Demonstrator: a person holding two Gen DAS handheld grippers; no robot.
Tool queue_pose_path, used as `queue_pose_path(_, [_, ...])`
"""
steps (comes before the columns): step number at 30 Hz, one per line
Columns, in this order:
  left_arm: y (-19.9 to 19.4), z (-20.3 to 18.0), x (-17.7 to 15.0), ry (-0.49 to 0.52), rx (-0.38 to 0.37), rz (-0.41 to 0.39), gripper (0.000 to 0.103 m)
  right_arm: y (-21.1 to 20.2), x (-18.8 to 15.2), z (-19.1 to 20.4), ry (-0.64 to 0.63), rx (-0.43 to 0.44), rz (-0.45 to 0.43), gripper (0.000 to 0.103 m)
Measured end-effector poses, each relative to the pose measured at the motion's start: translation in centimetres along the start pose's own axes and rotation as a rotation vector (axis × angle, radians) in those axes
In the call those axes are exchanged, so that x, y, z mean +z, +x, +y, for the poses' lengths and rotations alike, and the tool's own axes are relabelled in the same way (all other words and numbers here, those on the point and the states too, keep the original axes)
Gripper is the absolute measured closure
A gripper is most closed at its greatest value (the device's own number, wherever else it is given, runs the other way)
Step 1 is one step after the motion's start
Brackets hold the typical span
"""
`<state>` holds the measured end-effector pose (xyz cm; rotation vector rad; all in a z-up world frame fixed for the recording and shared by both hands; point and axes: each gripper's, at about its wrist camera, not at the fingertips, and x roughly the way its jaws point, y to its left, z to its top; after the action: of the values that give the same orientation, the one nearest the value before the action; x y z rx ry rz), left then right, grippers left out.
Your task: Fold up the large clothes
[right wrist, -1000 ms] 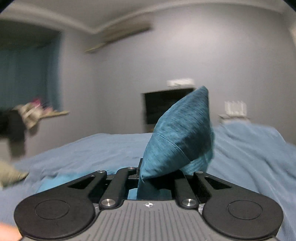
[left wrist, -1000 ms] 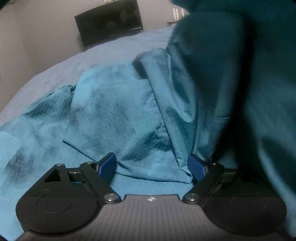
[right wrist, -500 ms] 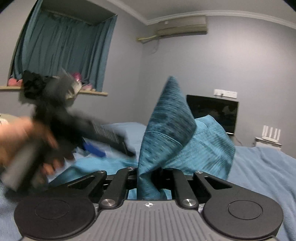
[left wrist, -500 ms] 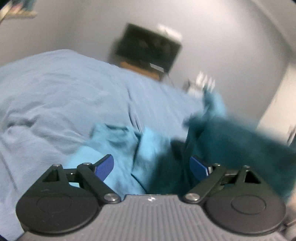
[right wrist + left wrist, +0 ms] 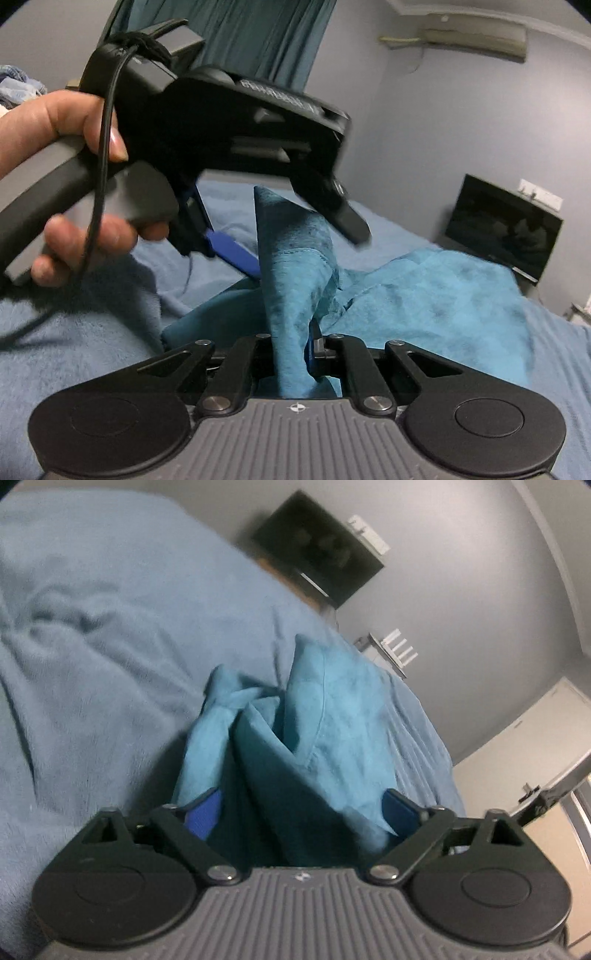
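A large teal garment (image 5: 424,295) lies bunched on the blue bed blanket (image 5: 92,350). My right gripper (image 5: 308,350) is shut on a fold of it, and the cloth stands up from the jaws in a pointed peak. A hand (image 5: 55,118) holds my left gripper (image 5: 291,236) just over that peak, one blue pad (image 5: 236,254) beside the cloth and the other finger on its far side. In the left wrist view the garment (image 5: 332,720) fills the space between the wide-set pads of the left gripper (image 5: 303,805). Those jaws are closing, and the pads do not press the cloth.
The blanket (image 5: 92,664) spreads wide to the left of the garment. A dark television (image 5: 502,225) stands against the far wall past the bed, with a white router (image 5: 399,646) beside it. Teal curtains (image 5: 251,37) and a wall air conditioner (image 5: 472,33) are high up.
The left gripper has swung up from the flat cloth and rolled, arriving close over the raised peak. The right gripper has shifted sideways, still holding its fold.
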<state>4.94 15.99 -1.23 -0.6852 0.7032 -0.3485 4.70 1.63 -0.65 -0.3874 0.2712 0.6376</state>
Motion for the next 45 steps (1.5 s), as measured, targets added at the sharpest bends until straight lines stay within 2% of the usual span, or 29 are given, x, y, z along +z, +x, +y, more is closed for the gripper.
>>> queue_pose_path(1, [0.1,0.5,0.0,-0.022,-0.011,0.010,0.039,0.1,0.1,-0.1,0.004,0.014,0.015,0.094])
queue_pose_path(2, [0.3,1.0,0.0,-0.036,-0.005,0.015,0.063,0.3,-0.1,-0.2,0.007,0.024,0.032,0.094])
queue_pose_path(3, [0.4,1.1,-0.1,-0.029,0.031,0.023,0.077,0.3,-0.2,-0.4,0.008,0.035,0.050,0.094])
queue_pose_path(4, [0.6,1.0,-0.2,-0.003,0.087,0.029,0.099,0.7,-0.3,-0.2,0.002,0.045,0.066,0.093])
queue_pose_path(5, [0.6,1.1,-0.4,0.005,0.132,0.030,0.100,0.7,-0.2,-0.1,-0.004,0.049,0.073,0.091])
queue_pose_path(10, [1.4,1.9,0.2,0.002,0.177,0.033,0.100,0.2,0.6,-1.6,0.066,0.101,0.083,0.073])
queue_pose_path(14, [2.0,1.4,0.6,0.034,0.216,0.032,0.100,-4.3,0.6,-4.8,0.148,0.173,0.099,0.059])
queue_pose_path(16, [1.8,1.2,0.4,0.052,0.241,0.027,0.100,-7.3,0.2,-7.3,0.197,0.189,0.096,0.056])
queue_pose_path(19, [1.9,0.6,0.5,0.088,0.265,0.015,0.100,-9.6,-1.3,-10.9,0.341,0.113,0.078,0.055])
queue_pose_path(21, [1.7,-0.1,0.4,0.120,0.268,0.002,0.100,-10.0,-2.6,-14.1,0.472,-0.008,0.098,0.056])
queue_pose_path(23, [0.9,-0.8,0.4,0.139,0.253,-0.043,0.098,-8.9,-4.3,-16.3,0.563,-0.126,0.148,0.064])
queue_pose_path(24, [0.4,-1.1,0.4,0.148,0.245,-0.080,0.095,-8.2,-5.5,-17.2,0.606,-0.165,0.183,0.065])
queue_pose_path(26, [-0.5,-1.7,0.3,0.195,0.234,-0.162,0.063,-7.3,-7.5,-18.4,0.702,-0.135,0.233,0.073])
queue_pose_path(27, [-0.8,-2.6,0.2,0.230,0.215,-0.200,0.055,-7.0,-8.3,-18.8,0.756,-0.106,0.225,0.074])
queue_pose_path(28, [-1.0,-3.4,0.1,0.264,0.188,-0.227,0.043,-6.8,-8.7,-18.9,0.789,-0.088,0.211,0.074])
queue_pose_path(29, [-1.0,-4.1,0.0,0.298,0.155,-0.239,0.036,-6.6,-8.8,-19.0,0.798,-0.077,0.199,0.074])
queue_pose_path(31, [0.4,-5.6,0.0,0.355,0.118,-0.174,0.030,-6.2,-8.7,-18.8,0.785,-0.065,0.193,0.074])
queue_pose_path(33, [2.8,-5.9,-0.1,0.359,0.155,-0.072,0.030,-5.9,-8.4,-18.2,0.748,-0.073,0.200,0.074])
queue_pose_path(36, [6.1,-4.4,-0.3,0.308,0.267,0.060,0.030,-5.8,-8.4,-18.0,0.741,-0.072,0.198,0.074])
queue_pose_path(37, [6.4,-3.7,-0.3,0.282,0.280,0.091,0.030,-6.0,-8.3,-18.1,0.749,-0.069,0.197,0.074])
queue_pose_path(40, [6.0,-2.2,0.1,0.220,0.234,0.130,0.032,-6.2,-8.2,-18.3,0.751,-0.059,0.197,0.074])
queue_pose_path(42, [5.4,-2.2,0.0,0.240,0.231,0.147,0.049,-6.3,-8.0,-18.3,0.737,-0.062,0.199,0.074])
queue_pose_path(44, [5.0,-2.0,-0.1,0.245,0.245,0.159,0.080,-5.9,-8.0,-18.4,0.734,-0.062,0.200,0.074])
queue_pose_path(45, [4.8,-1.9,-0.1,0.237,0.235,0.160,0.083,-5.9,-8.0,-18.4,0.738,-0.060,0.200,0.073])
